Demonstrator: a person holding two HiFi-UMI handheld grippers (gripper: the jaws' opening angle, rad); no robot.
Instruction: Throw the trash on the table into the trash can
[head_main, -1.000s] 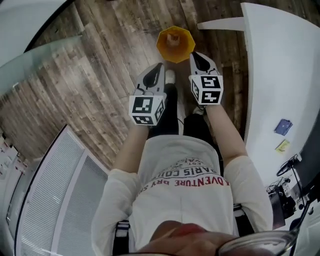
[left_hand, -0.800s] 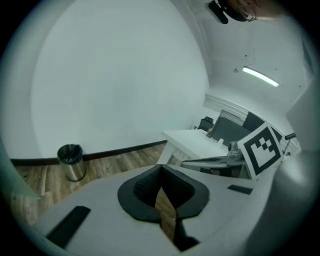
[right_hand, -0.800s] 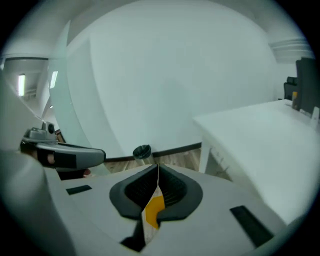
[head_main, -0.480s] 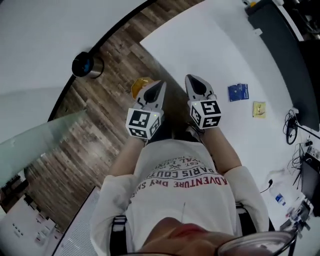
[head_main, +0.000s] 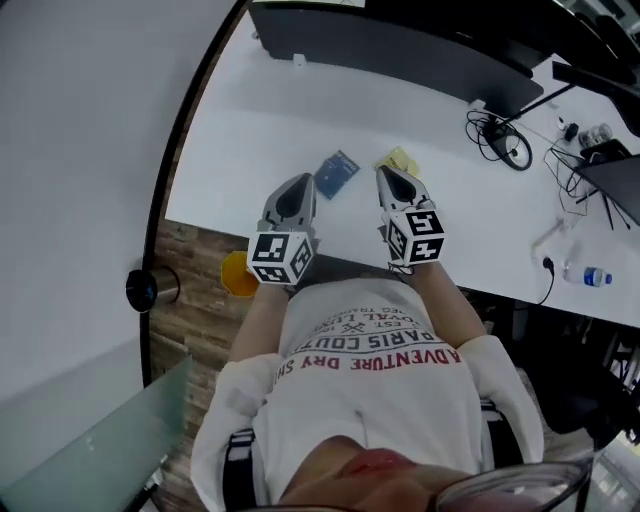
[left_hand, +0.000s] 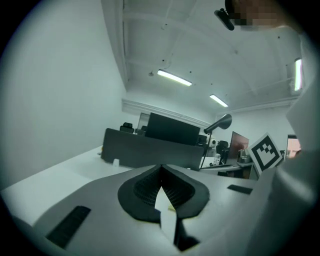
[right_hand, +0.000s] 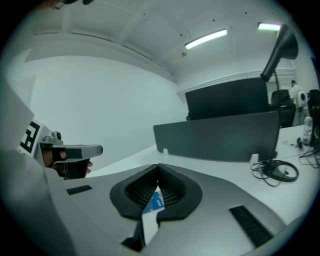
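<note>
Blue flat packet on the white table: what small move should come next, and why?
Probably open the jaws of the right gripper: they are closed and empty, while the blue flat packet lies ungrasped on the white table just ahead.

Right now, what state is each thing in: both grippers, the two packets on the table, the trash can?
left gripper: fingers shut, empty.
right gripper: fingers shut, empty.
blue packet: lying flat on the table, not gripped.
yellow packet: lying on the table by the right gripper's tip, not gripped.
trash can: upright on the floor, top open, partly hidden by the left gripper.
</note>
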